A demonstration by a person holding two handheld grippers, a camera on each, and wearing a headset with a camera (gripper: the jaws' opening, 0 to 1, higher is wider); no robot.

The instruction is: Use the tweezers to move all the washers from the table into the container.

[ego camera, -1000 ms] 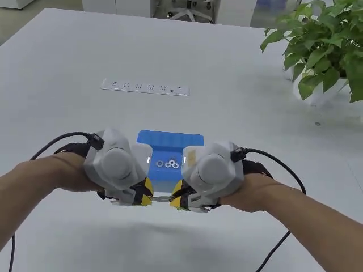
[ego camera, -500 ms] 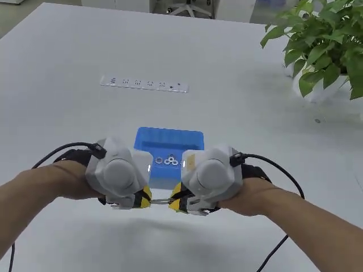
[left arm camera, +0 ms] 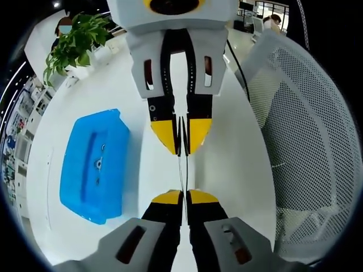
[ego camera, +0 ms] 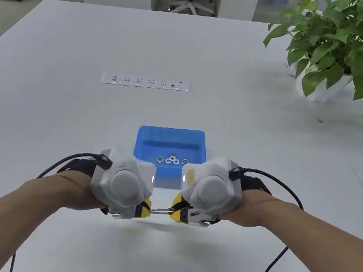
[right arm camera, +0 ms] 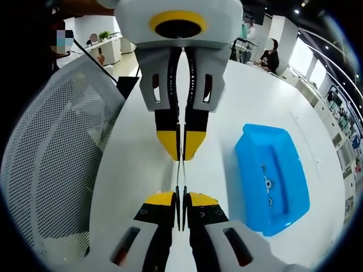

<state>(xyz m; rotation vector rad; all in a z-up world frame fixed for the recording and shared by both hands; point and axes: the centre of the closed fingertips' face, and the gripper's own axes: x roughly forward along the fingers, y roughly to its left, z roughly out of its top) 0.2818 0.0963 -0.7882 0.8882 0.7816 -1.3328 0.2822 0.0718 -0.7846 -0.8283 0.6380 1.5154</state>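
Observation:
A blue container point(ego camera: 145, 143) sits mid-table with several washers point(ego camera: 172, 160) lying in it. Just in front of it, my left gripper point(ego camera: 143, 208) and right gripper point(ego camera: 178, 211) face each other tip to tip. A thin metal pair of tweezers point(ego camera: 161, 211) spans the short gap between them. In the left gripper view my jaws point(left arm camera: 182, 198) are shut on one end of the tweezers point(left arm camera: 181, 170), with the container point(left arm camera: 93, 164) to the left. In the right gripper view my jaws point(right arm camera: 180, 198) are shut on the other end of the tweezers point(right arm camera: 179, 175), with the container point(right arm camera: 272, 181) to the right.
A white power strip point(ego camera: 144, 82) lies further back on the table. A potted plant point(ego camera: 323, 45) stands at the far right. A mesh chair back point(left arm camera: 300, 141) is close behind the near table edge. Cables trail from both grippers.
Both grippers have drawn back toward the near edge, away from the container, still tip to tip on the tweezers. The head camera has shifted a little.

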